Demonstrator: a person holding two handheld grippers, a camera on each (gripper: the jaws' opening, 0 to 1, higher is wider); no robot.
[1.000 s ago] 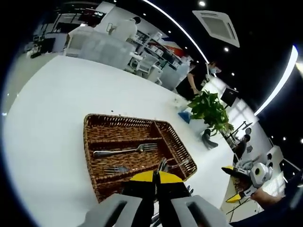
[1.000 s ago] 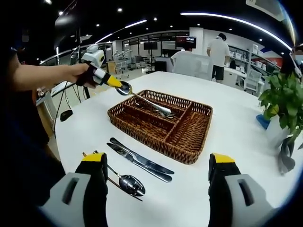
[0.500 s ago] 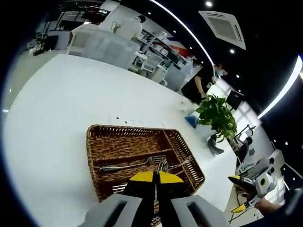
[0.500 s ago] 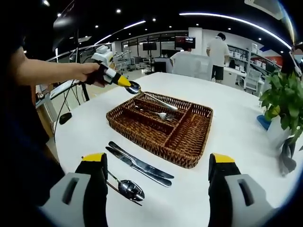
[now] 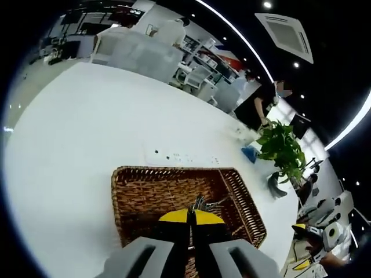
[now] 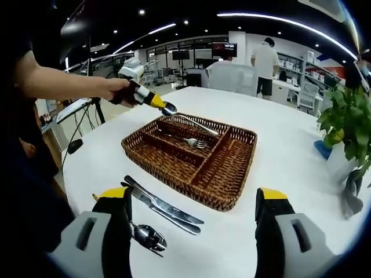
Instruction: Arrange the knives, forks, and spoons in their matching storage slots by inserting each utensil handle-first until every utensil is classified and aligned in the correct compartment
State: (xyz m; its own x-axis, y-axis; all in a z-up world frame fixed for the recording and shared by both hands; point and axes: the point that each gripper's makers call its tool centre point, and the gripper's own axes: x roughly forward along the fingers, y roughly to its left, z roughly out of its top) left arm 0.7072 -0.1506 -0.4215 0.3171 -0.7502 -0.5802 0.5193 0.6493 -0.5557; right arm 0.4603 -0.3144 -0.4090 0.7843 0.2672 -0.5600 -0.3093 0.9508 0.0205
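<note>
While left gripper (image 6: 164, 108) grips fork (image 6: 197, 124), unlabelled basket (image 6: 174, 168)

Lighting bright and even, from ceiling strip lights (image 6: 278, 21) and recessed spots. The white desk (image 5: 87, 133) reflects strongly, near glare; shadows are faint. Heavy fisheye bending at the edges. Background furniture soft; centre reasonably sharp.

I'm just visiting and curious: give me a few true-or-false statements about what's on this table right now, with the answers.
1. The left gripper holds a fork over the wicker tray. True.
2. Two knives lie inside the tray. False: they lie on the table in front of it.
3. The right gripper is open and holds nothing. True.
4. The tray has no cutlery in it. False: a fork lies in one compartment.
</note>
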